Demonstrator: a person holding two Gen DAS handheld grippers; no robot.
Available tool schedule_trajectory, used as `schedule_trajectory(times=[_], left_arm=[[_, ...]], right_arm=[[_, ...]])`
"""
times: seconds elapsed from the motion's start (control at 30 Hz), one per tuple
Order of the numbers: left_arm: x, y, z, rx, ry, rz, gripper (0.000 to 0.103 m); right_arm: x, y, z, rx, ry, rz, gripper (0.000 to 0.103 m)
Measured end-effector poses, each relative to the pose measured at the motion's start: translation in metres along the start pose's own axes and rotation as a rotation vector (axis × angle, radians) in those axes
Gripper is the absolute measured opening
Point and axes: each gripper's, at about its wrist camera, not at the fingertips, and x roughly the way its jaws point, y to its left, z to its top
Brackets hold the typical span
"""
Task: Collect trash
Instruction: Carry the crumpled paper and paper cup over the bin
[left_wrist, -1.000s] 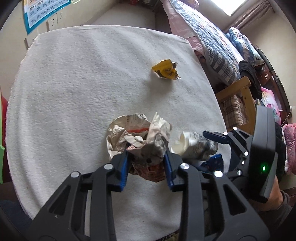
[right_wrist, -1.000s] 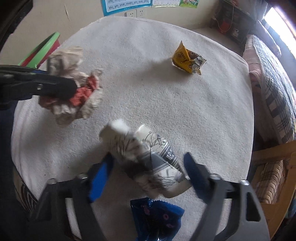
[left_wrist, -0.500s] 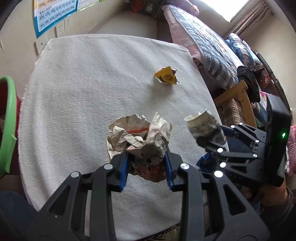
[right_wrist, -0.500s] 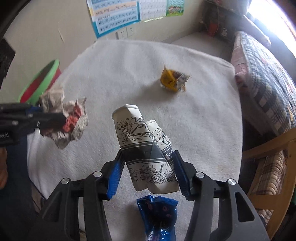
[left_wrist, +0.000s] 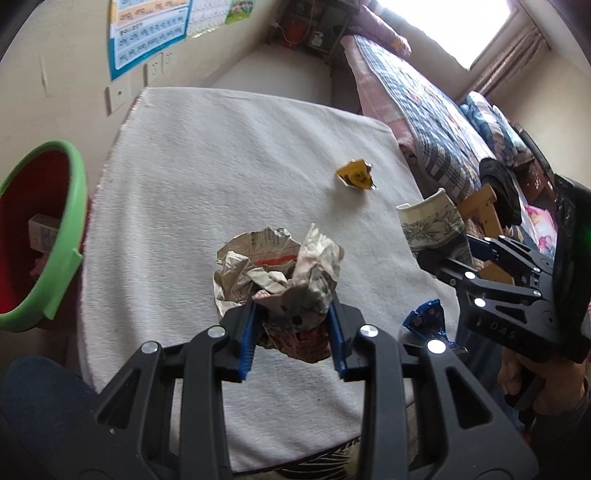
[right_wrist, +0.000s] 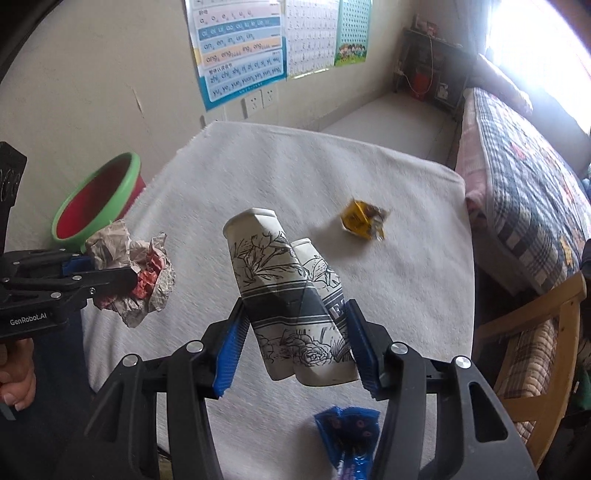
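Observation:
My left gripper (left_wrist: 291, 338) is shut on a crumpled ball of paper (left_wrist: 280, 273) and holds it above the white-covered table (left_wrist: 221, 166); that paper also shows at the left of the right wrist view (right_wrist: 133, 269). My right gripper (right_wrist: 295, 347) is shut on two crushed paper cups with a black flower print (right_wrist: 288, 302), lifted off the table; they show at the right of the left wrist view (left_wrist: 432, 225). A yellow wrapper (left_wrist: 356, 175) (right_wrist: 364, 221) lies far on the table. A blue wrapper (right_wrist: 349, 432) (left_wrist: 426, 323) lies near the front edge.
A red bin with a green rim (left_wrist: 33, 236) (right_wrist: 98, 195) stands left of the table, with a small box inside. A bed with a plaid quilt (right_wrist: 528, 192) and a wooden chair (right_wrist: 539, 343) stand to the right. Posters hang on the wall (right_wrist: 240, 55).
My right gripper closed on the cups and lifted them off the table. Both grippers have risen with their loads, and the bin has come into view at the left.

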Motion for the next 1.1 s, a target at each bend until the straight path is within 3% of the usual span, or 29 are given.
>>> schedule_trajectory(times=[0.43,1.1], left_arm=[[-0.043,0.057,0.003,-0.09,-0.107,0.042,0.031],[-0.118,0.18,-0.009,-0.273,-0.215,0.171,0.031]], right_arm=[[-0.007,0.056,0.035,-0.051,-0.051,0.033,0.051],[0.017,0.184,0.103,-0.218,-0.091,0.173,0.051]])
